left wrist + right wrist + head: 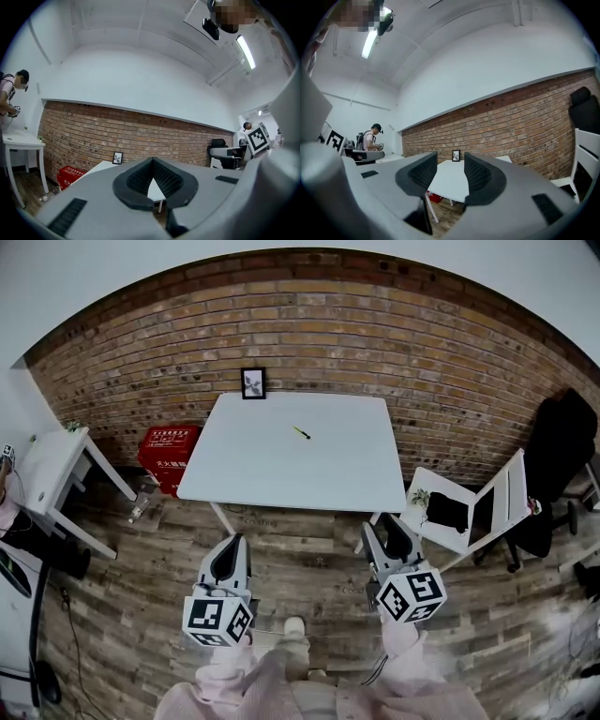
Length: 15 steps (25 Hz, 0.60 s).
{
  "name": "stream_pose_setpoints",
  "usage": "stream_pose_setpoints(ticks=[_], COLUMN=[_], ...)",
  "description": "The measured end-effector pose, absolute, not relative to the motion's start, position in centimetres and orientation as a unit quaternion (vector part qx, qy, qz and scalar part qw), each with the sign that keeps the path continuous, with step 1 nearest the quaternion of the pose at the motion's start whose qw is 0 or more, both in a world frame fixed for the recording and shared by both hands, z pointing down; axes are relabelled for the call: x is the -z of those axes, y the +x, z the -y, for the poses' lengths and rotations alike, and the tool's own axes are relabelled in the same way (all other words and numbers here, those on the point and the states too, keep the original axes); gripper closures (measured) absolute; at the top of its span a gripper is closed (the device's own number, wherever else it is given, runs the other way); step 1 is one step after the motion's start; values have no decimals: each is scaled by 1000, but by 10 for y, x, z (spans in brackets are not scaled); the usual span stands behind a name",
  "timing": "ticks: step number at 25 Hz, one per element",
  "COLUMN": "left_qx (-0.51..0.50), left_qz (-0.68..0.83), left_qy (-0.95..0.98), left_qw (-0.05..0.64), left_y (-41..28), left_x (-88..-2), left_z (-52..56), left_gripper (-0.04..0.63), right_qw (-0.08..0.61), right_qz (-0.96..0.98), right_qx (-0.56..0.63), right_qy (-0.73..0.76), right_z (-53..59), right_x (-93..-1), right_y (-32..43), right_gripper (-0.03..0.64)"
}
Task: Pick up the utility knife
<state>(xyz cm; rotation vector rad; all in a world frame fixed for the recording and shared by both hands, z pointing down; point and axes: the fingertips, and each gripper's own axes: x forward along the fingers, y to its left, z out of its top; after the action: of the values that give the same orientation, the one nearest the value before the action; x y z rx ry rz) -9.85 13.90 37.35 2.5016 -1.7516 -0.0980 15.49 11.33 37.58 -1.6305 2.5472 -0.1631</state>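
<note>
1. Nearest, at the left, my left gripper [231, 545] has its jaws together, nothing in them;
2. beside it at the right, my right gripper [386, 532] has its jaws wide apart, empty;
3. farther off stands the white table [244, 474]; the utility knife [301, 432] lies on its far half, well apart from both grippers.

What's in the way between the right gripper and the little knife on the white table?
Nothing visible. The utility knife lies alone on the white table; between it and the right gripper there is only bare tabletop and wooden floor. The picture frame stands at the far edge, beyond the knife.
</note>
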Motion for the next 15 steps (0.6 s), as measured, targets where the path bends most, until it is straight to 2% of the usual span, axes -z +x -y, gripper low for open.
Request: stream_pose_setpoints(ticks=[15], left_qx=[33], left_qz=[563], left_qy=[824], left_qw=[52], left_y=[-127], left_x=[-377], left_z=[-22], left_gripper=[601], right_qw=[50], right_qz=[-838], right_qx=[69], right_qy=[-539], right_z=[-4], right_x=[-384], right_y=[125], right_gripper=[456])
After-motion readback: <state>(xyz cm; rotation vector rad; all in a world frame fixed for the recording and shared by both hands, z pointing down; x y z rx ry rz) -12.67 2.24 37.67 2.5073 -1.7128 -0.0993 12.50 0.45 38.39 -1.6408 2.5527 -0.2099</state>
